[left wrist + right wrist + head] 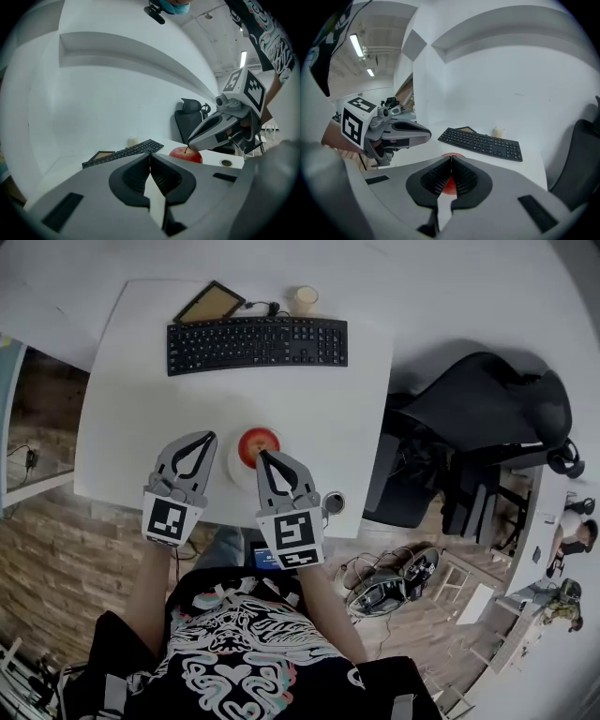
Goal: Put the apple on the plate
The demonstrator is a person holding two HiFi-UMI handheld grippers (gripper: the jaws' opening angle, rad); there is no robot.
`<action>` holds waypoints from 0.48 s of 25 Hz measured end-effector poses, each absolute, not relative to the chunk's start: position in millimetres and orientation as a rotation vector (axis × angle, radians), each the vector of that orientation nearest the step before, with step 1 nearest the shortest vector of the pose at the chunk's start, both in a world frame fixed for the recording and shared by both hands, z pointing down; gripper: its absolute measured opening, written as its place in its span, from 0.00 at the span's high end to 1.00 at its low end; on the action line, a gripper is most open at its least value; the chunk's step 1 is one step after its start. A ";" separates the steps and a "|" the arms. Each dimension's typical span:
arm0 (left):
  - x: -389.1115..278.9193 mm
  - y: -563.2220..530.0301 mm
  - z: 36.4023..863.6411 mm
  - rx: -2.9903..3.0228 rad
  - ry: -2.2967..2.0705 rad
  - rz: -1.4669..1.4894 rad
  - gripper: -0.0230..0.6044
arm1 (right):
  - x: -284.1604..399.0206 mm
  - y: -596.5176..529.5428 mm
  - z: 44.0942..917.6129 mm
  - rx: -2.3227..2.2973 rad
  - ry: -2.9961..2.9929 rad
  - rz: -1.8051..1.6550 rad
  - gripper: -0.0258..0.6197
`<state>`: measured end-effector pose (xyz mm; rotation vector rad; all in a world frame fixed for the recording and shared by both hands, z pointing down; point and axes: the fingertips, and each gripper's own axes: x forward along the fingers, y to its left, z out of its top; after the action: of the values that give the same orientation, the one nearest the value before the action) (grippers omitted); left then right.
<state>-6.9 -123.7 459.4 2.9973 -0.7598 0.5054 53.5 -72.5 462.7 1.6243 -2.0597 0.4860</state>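
White desk [122,409] w/ apple [259,442] on plate [235,465]

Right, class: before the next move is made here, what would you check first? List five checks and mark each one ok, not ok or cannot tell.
1. The apple rests on the plate: ok.
2. The left gripper is shut, holds nothing and stands to the left of the plate: ok.
3. The right gripper is shut, with nothing clamped between its jaws: ok.
4. The right gripper's tip is free of the apple's stem: cannot tell; it sits right at the stem.
5. The plate lies wholly on the table, though near its front edge: ok.
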 end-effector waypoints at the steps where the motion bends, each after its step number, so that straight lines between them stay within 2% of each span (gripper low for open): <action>1: -2.6 -120.9 459.4 3.003 -0.743 0.505 0.94 | 57.2 -68.3 463.0 1.637 -2.050 0.490 0.91; 12: 29.4 -95.1 465.4 3.035 -0.623 0.522 0.94 | 81.6 -40.1 468.5 1.716 -1.996 0.527 0.91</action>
<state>29.4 -95.1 465.4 3.0353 -0.6231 0.5222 81.6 -40.1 468.5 1.7157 -1.9964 0.5270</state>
